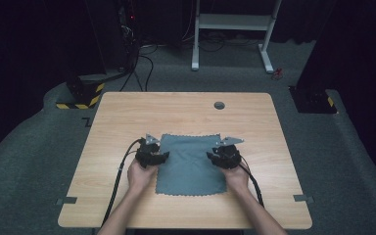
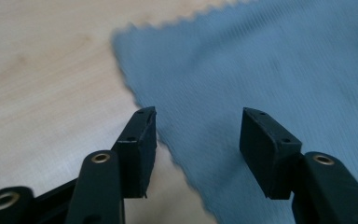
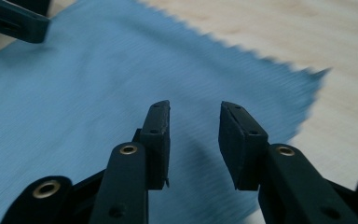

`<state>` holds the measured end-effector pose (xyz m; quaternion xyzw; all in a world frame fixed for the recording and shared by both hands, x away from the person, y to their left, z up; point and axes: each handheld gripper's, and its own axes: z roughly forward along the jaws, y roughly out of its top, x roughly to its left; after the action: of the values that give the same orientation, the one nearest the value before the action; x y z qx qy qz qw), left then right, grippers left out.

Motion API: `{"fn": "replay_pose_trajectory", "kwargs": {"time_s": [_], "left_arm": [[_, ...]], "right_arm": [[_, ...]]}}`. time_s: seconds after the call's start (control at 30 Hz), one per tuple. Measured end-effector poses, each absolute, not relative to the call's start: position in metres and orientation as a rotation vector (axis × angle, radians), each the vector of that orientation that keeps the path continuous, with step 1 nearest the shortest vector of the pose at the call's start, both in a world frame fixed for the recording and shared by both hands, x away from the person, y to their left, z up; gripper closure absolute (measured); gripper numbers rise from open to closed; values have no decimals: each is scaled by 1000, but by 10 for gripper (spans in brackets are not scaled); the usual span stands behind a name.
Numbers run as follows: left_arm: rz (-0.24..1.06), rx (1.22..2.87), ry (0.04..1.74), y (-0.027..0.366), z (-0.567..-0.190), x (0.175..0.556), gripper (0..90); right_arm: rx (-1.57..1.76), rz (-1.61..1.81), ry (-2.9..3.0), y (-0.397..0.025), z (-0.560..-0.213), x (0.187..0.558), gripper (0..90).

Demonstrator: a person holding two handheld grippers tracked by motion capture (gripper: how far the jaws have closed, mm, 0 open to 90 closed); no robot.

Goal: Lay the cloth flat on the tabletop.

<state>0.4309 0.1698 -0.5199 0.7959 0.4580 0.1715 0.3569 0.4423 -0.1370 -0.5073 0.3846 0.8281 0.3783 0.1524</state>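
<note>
Blue-grey cloth [image 1: 191, 164] flat on wooden table [image 1: 186, 110], lying between both grippers. Left gripper [image 2: 198, 130] released, jaws wide apart, straddling the cloth's zigzag edge, one finger over bare wood. Right gripper [image 3: 195, 126] released too, narrower gap, cloth under both fingers, pinked corner just beyond them.

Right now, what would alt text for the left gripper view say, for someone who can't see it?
The left gripper has its two black jaws open, poised over the zigzag left edge of a grey-blue cloth lying flat on a light wooden table. One jaw is over bare wood, the other over the cloth, and nothing is between them.
</note>
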Motion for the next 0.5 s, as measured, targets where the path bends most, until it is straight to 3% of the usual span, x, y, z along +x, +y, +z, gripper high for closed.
{"fn": "replay_pose_trajectory", "kwargs": {"time_s": [0.2,0.5], "left_arm": [[451,2051,1142,179,-523,397,436],[518,2044,1128,186,-527,385,401]], "right_arm": [[1050,1025,2375,-137,-522,412,582],[1056,1030,2376,-148,-523,408,488]]}}
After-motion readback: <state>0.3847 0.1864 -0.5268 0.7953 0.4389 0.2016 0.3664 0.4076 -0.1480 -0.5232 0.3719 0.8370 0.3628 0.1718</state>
